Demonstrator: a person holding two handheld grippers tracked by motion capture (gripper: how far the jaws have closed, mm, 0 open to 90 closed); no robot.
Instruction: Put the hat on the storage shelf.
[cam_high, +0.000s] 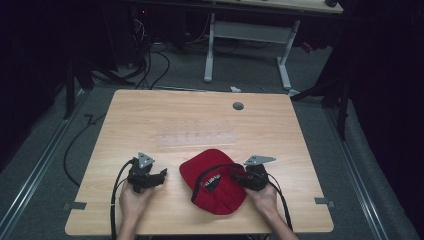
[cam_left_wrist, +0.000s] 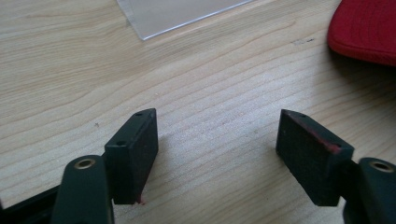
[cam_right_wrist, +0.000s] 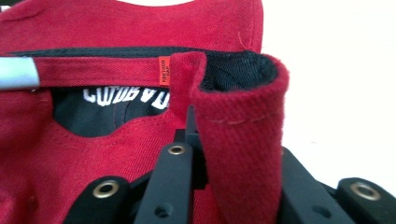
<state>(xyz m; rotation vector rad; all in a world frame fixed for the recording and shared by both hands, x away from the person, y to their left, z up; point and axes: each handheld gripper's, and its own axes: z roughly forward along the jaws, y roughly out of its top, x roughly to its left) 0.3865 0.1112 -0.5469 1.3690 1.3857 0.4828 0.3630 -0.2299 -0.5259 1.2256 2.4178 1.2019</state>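
1. The red cotton baseball cap with a black inner lining (cam_high: 212, 180) lies on the near half of the table, a little right of centre, its opening turned up; inside it sit a black label with white lettering (cam_right_wrist: 126, 100) and a small orange tag (cam_right_wrist: 164, 71) sewn to the red inner band.
2. The right gripper (cam_high: 248, 179) sits at the cap's right edge, its black jaws pinched tight on a fold of the red rim, which stands up between them in the right gripper view.
3. The left gripper (cam_high: 161, 176) rests on the table just left of the cap, apart from it, with its jaws spread wide over bare wood and nothing between them.
4. A person's hand holds each gripper from the near edge, and a black cable (cam_high: 116, 192) trails from the left one toward the near side.
5. A clear thin plastic sheet (cam_high: 197, 137) lies flat on the table beyond the cap, well apart from both grippers.
6. The light wooden rectangular table (cam_high: 150, 115) has a round grey cable grommet (cam_high: 238, 106) near its far edge.
7. Beyond it, on a grey carpeted floor (cam_high: 185, 70), stands a white-legged desk frame (cam_high: 250, 35) with loose black cables; the room around is dark.
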